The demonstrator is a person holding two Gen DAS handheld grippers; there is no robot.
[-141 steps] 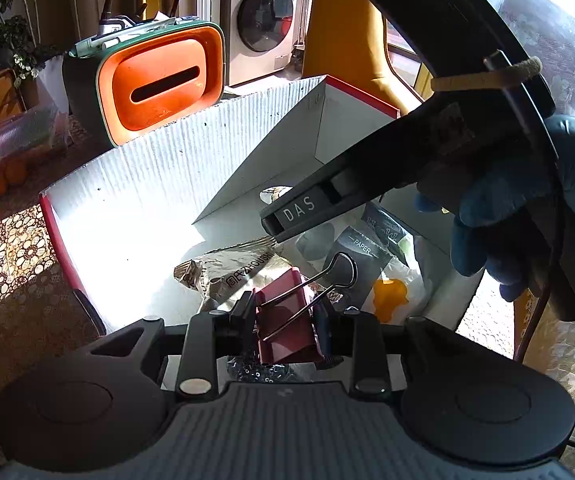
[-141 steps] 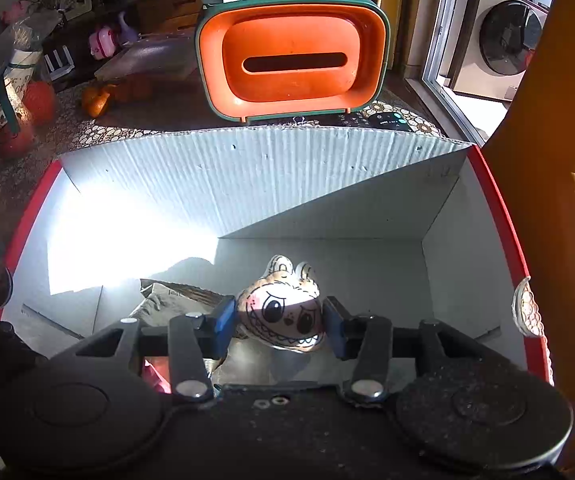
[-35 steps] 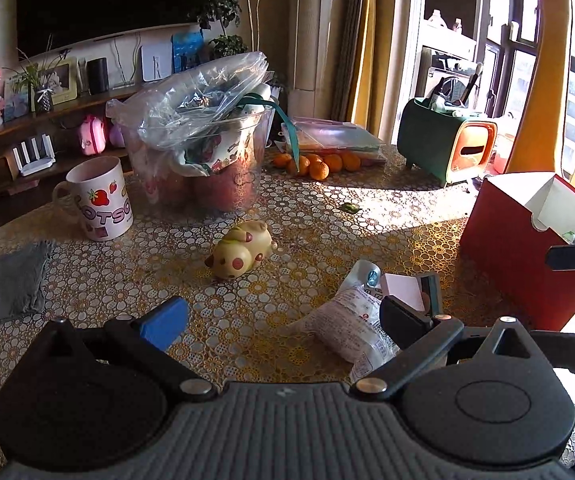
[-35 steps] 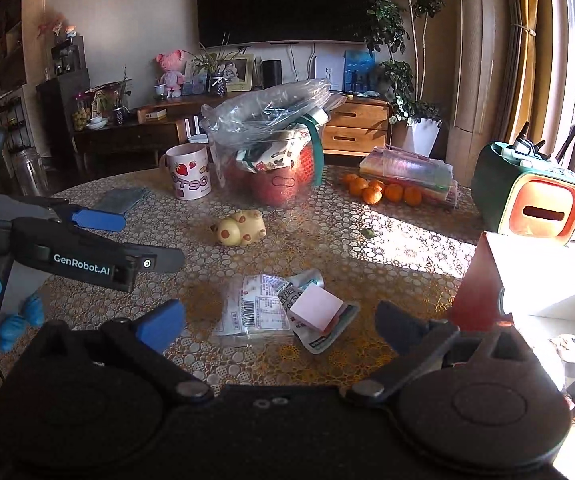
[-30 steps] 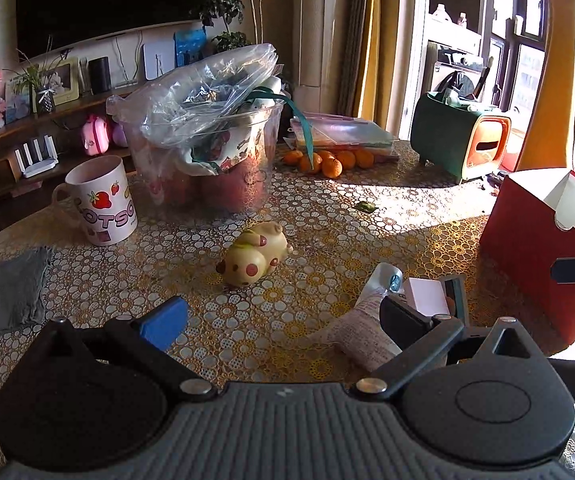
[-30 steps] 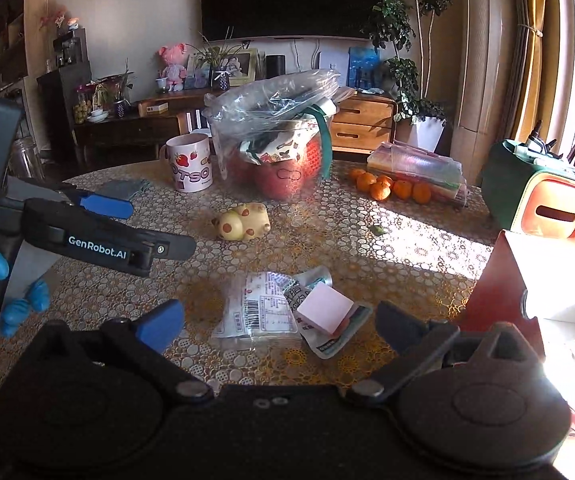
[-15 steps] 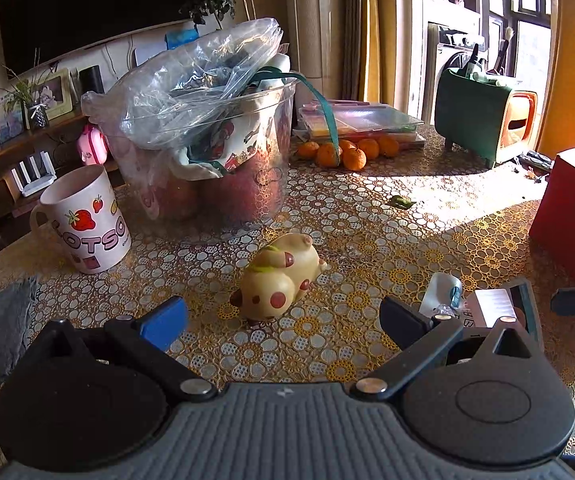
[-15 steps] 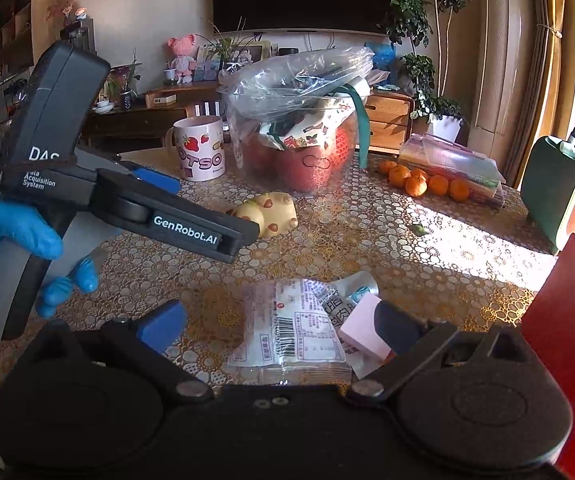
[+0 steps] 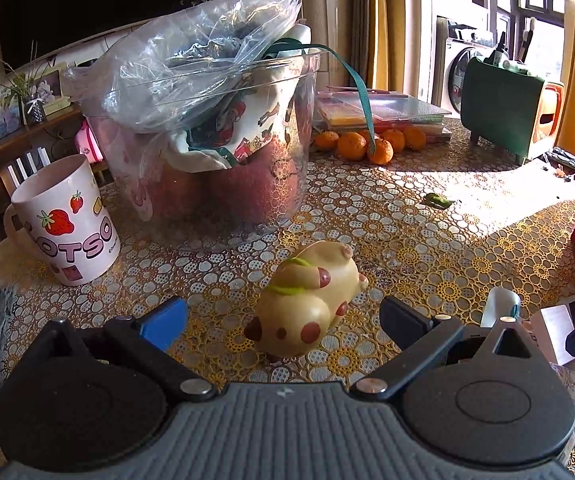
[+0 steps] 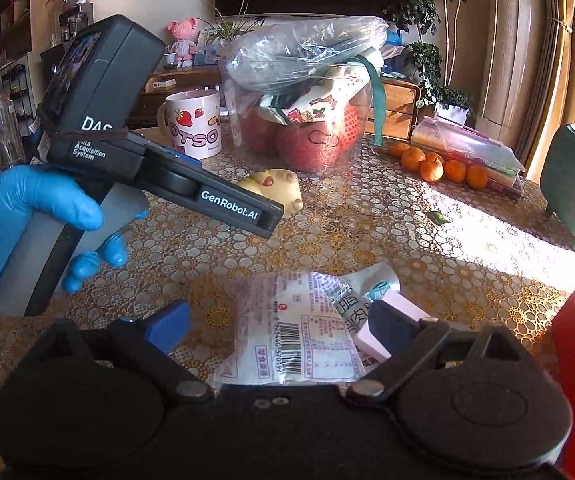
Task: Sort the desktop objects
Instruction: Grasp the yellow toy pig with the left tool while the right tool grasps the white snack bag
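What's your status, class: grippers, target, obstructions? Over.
Left gripper open, straddling the yellow spotted pig toy. Right gripper open over the snack packet. Nothing blocking either. Over.

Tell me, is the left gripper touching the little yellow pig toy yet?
Apart. In the left wrist view, the open left gripper flanks the pig toy, with tablecloth visible on both sides.

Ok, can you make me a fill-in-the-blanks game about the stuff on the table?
1. The mug has red ____ painted on it.
2. The left gripper, jaws wide apart, points at a yellow toy ____.
3. Between the right gripper's open jaws lies a white packet printed with a black ____.
4. Beside the bucket sits a row of small ____.

Missing words: strawberries; pig; barcode; oranges
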